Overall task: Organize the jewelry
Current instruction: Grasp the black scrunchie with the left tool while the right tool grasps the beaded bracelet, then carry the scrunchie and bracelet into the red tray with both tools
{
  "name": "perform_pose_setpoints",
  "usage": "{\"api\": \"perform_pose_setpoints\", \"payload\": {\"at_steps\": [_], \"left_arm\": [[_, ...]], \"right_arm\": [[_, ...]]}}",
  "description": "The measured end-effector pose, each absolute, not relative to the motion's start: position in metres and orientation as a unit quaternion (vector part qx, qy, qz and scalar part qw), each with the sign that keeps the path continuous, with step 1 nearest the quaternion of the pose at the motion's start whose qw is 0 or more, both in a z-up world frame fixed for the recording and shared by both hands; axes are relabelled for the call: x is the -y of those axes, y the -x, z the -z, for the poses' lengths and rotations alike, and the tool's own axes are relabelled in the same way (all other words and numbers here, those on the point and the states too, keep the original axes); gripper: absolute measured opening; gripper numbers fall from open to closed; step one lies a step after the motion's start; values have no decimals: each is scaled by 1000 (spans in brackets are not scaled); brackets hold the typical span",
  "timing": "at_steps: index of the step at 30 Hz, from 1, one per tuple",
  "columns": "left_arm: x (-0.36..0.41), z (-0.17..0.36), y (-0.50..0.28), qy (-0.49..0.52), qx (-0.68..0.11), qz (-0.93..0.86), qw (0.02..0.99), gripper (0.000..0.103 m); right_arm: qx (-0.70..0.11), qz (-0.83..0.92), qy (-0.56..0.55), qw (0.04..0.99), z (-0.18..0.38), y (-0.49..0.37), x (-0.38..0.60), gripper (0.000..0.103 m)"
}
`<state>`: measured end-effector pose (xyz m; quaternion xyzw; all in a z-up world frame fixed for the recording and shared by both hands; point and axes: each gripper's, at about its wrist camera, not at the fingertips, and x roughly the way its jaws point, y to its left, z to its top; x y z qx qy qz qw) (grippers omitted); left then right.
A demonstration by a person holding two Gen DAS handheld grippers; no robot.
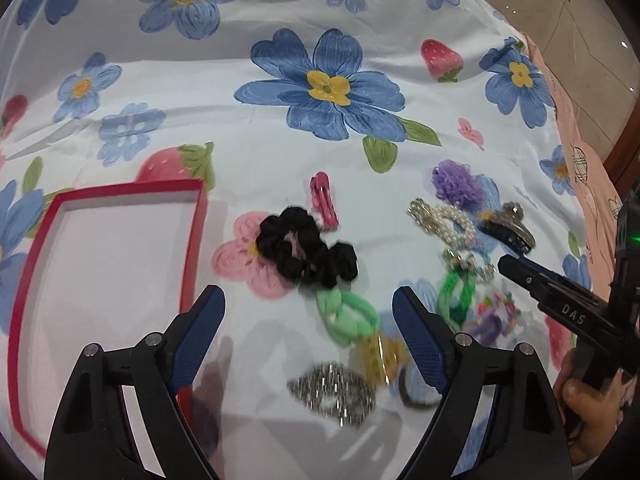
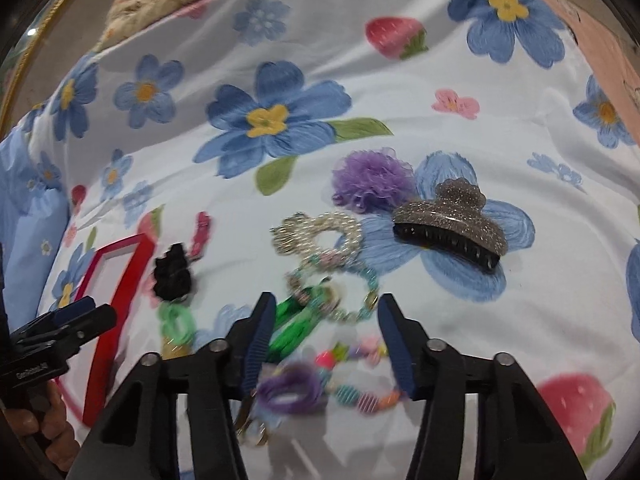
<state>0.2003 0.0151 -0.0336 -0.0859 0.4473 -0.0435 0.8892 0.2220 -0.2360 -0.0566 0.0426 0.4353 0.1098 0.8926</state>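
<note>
Two hand-held grippers hang over a bed strewn with hair accessories and jewelry, with sorting apparently not yet begun: the shallow red-rimmed white box [image 1: 112, 264] at the left looks empty in both views. Nearest the left gripper [image 1: 308, 312], whose blue-padded fingers stand spread wide and hold nothing, lie a silver sequined scrunchie [image 1: 334, 392], a gold mesh clip [image 1: 382, 354] and a light green fabric hair tie [image 1: 348, 314]; just beyond sits a black ruffled scrunchie [image 1: 306, 250], with a pink metal snap clip [image 1: 324, 200] touching its far edge. The right gripper [image 2: 326, 314], likewise parted and empty, hovers above a purple elastic hair tie [image 2: 290, 392], a string of multicoloured striped beads [image 2: 360, 392] and a bright green chain-link piece [image 2: 296, 328], with a pastel beaded bracelet [image 2: 344, 292] between its fingertips. Farther off are a pearl-and-rhinestone bracelet [image 2: 316, 232], a glittery grey claw clip [image 2: 452, 220] and a purple tulle pom-pom [image 2: 372, 178]. The next move, by the look of it, calls for lowering one gripper onto a single piece, closing on it without snagging its tangled neighbours, and carrying it left to the box. Everything rests on a white bedsheet [image 1: 224, 128] printed with blue flowers and red strawberries, soft and faintly creased; pink bedding [image 1: 576, 152] edges it at right, with glossy tiled floor beyond.
</note>
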Motion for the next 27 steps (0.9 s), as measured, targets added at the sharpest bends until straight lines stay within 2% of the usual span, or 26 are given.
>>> {"api": "perform_pose_setpoints", "payload": {"at_steps": [4,8,13,15,16,18,21,27], "left_arm": [[-14,48,-231,91,-469,44,877,86],[-13,64,-252,89,-490,42,866,72],[-10,79,-264,83,-505,45,858,59],[-7,83,-265,80,-507,52,857,43],[-6,84,-266,80,-508,59,856,38],[-5,84,-265,83,-507,71,855,18],[-5,78,-262,84,-500,76,859,13],[-17,56,-246,105,-477,82,868,13]], "right_arm": [[-452,-96,-33,886,67,-246,239,46],[-469,-95,-27,878,81,-261,241,42],[-476,-92,-25,874,92,-267,243,20],[-472,-97,-25,876,92,-268,240,8],[-470,-99,-25,877,92,-268,239,8],[-464,-104,-28,879,90,-268,237,8],[-451,-109,-31,885,84,-264,236,7],[-417,-131,-32,899,57,-252,227,7]]}}
